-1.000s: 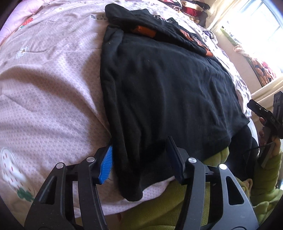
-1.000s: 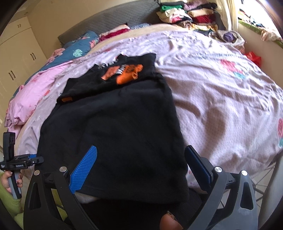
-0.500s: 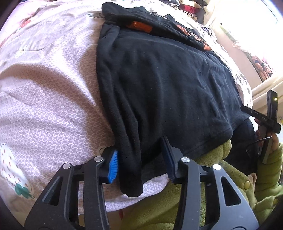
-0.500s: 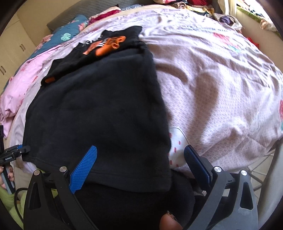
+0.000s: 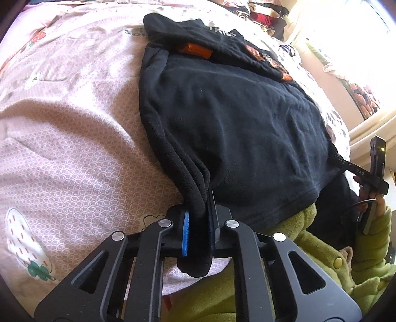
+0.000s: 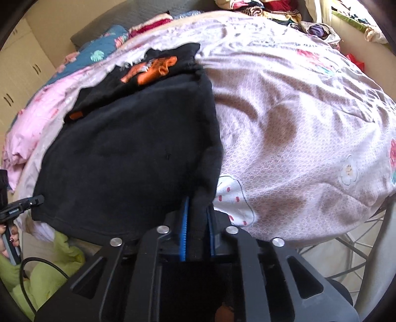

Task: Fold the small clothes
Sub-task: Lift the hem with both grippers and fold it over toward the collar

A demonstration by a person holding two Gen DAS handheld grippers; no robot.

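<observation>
A black shirt (image 5: 242,128) with an orange print lies folded lengthwise on the pink bed cover, its printed part at the far end. My left gripper (image 5: 198,223) is shut on the shirt's near left corner, with folded layers bunched between the blue pads. My right gripper (image 6: 196,223) is shut on the near right corner of the same shirt (image 6: 128,148). The orange print (image 6: 151,69) shows at the far end in the right wrist view. Each gripper appears at the edge of the other's view.
The pink bed cover (image 5: 74,138) with strawberry prints spreads on both sides (image 6: 297,138). Piled clothes (image 6: 272,10) sit at the bed's far end. The person's green sleeve (image 5: 321,247) is close under the near hem. Cupboards (image 6: 17,74) stand at the left.
Both grippers were open around the shirt's near corners; both have now closed on the fabric, pinching the corners and bunching the cloth.
</observation>
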